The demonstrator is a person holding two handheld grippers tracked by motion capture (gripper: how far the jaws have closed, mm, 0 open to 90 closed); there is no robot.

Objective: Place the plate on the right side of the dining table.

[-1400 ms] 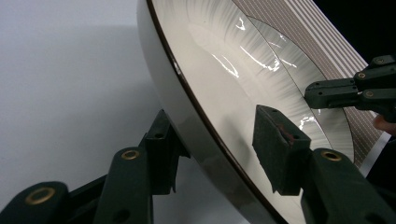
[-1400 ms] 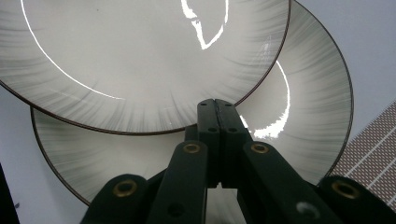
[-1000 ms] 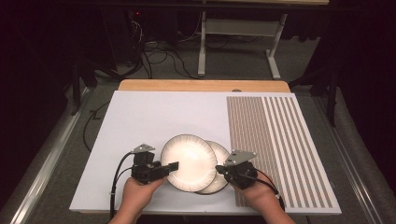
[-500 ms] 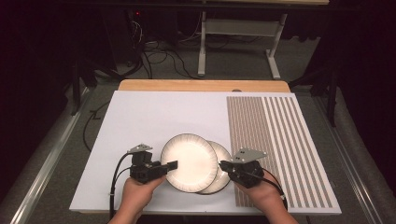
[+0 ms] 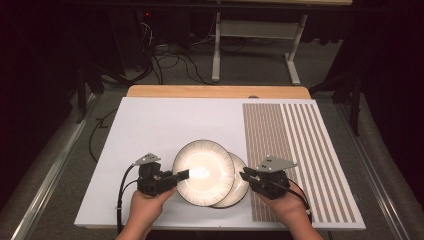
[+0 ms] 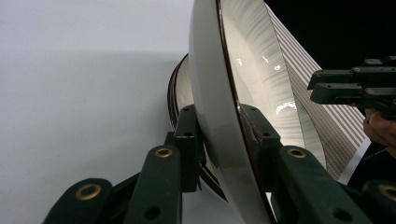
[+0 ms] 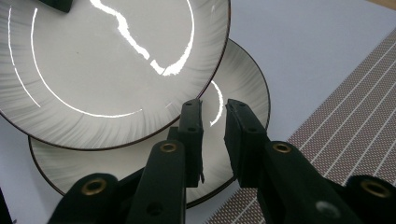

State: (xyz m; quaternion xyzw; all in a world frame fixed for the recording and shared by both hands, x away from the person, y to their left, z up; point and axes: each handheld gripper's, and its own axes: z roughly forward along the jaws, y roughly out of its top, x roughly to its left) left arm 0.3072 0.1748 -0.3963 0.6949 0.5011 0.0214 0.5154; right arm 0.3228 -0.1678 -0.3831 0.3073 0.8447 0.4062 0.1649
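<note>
Glossy white with a dark rim, the upper plate [image 5: 202, 171] sits clamped between the jaws of the left gripper [image 5: 183, 174], which have just been closing on its near-left edge; it tilts up over the lower plate [image 5: 239, 187]. Just right of both plates, the right gripper [image 5: 244, 175] has just been opening; its jaws stand slightly apart above the lower plate's rim, gripping nothing.

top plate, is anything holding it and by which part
The left gripper holds the top plate by its left rim, fingers either side. The right gripper holds nothing.
</note>
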